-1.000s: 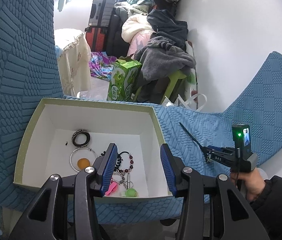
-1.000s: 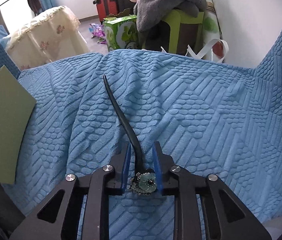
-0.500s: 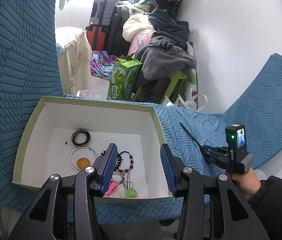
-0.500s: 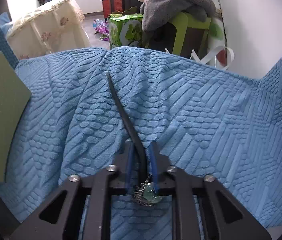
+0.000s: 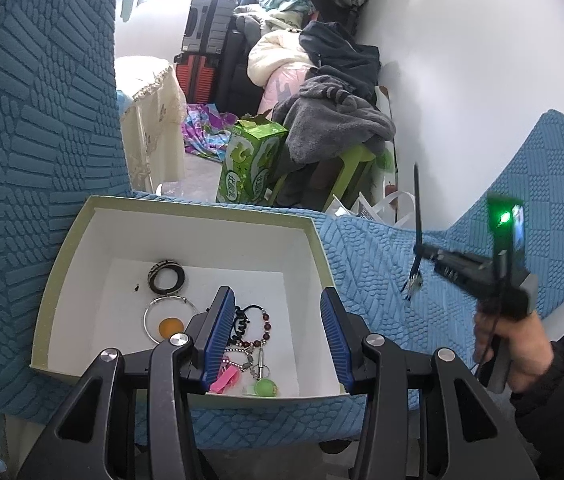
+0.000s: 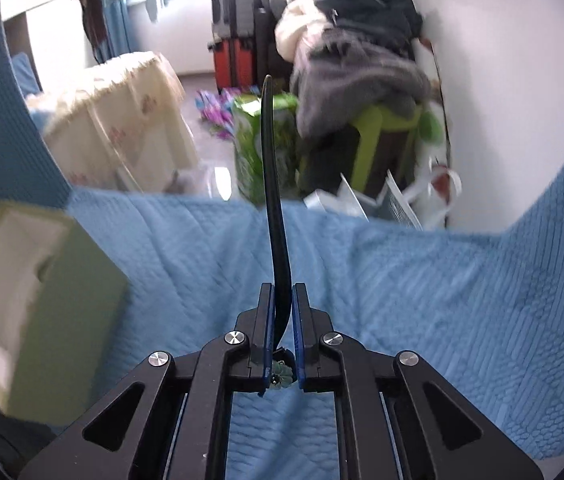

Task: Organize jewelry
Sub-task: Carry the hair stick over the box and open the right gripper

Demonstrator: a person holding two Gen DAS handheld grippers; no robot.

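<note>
Hairpin (image 6: 275, 216) — clamped in right gripper (image 6: 282, 304)

Both grippers (image 5: 278, 332) (image 6: 282, 320): black frames, silver screws, blue ribbed pads. Right hand (image 5: 514, 352): bare skin, black sleeve, green indicator light above.

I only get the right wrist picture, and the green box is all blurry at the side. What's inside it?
Observer: The box already holds jewelry: a dark ring-shaped bangle, a thin silver hoop and a beaded bracelet.
Operator: Where's the other gripper?
Observer: The left gripper hovers over the box's near edge, jaws open, holding nothing.
Operator: Is my black stick off the blanket?
Observer: Yes. From the left wrist camera, the right gripper holds the hair stick in the air, tip pointing up, above the blue blanket.
</note>
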